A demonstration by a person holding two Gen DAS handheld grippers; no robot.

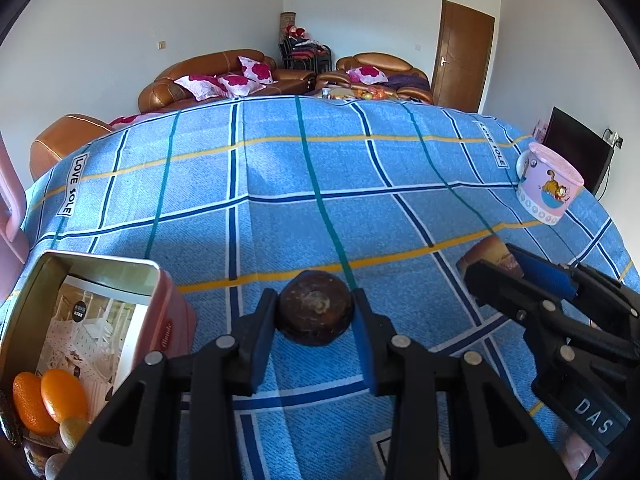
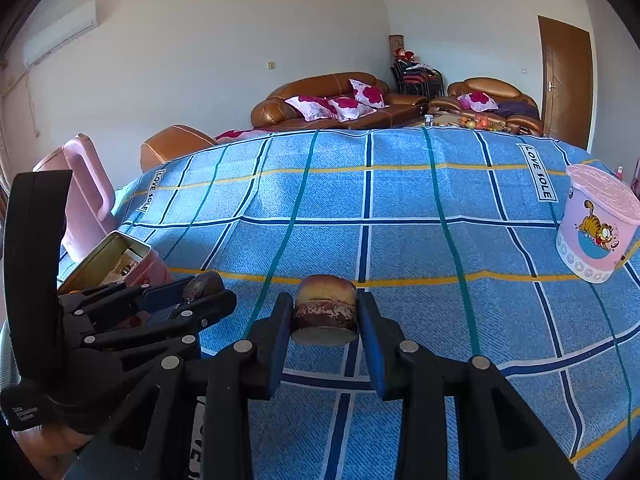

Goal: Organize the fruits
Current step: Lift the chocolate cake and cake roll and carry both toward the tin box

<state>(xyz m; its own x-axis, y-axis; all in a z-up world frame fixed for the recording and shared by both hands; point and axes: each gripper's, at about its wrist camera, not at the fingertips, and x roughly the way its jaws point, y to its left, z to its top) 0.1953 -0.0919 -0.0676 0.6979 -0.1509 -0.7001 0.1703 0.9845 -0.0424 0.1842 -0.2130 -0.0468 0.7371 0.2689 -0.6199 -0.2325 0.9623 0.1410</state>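
Left hand-held gripper (image 1: pixel 314 314) clamps the dark round fruit (image 1: pixel 316 307); right hand-held gripper (image 2: pixel 325 316) grips a burger-shaped toy (image 2: pixel 326 308). Open pink tin (image 1: pixel 100 304), holding 2 oranges (image 1: pixel 50 398), lies left, nearer my left hand.

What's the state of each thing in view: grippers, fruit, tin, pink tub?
left gripper: shut on the dark round fruit.
right gripper: shut on the yellow-brown short cylinder piece.
pink tin: open, no lid on, two orange fruits and other pieces inside.
pink cartoon tub: upright on the blue checked cloth, lid on.
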